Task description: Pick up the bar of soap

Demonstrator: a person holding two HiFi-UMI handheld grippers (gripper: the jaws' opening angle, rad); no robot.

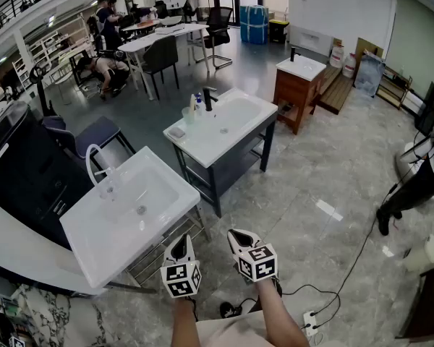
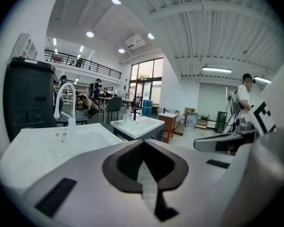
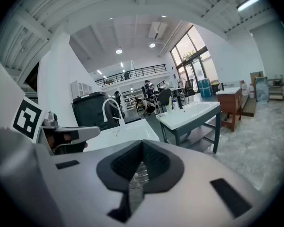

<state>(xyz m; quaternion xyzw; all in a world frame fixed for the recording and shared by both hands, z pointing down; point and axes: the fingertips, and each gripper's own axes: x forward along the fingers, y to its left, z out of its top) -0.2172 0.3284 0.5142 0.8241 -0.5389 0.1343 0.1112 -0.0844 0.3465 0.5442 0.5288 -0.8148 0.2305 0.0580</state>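
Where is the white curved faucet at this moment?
In the head view, left of centre, the white curved faucet stands on the rim of the nearest sink, on the side toward the black cabinet.

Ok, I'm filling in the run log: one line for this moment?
left gripper: jaws shut, empty | right gripper: jaws shut, empty | both beside white sink

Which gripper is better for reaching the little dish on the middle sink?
Probably left. The left gripper is roughly lined up with the dish on the sink's left corner, while the right gripper sits farther right. Both are shut and far from it.
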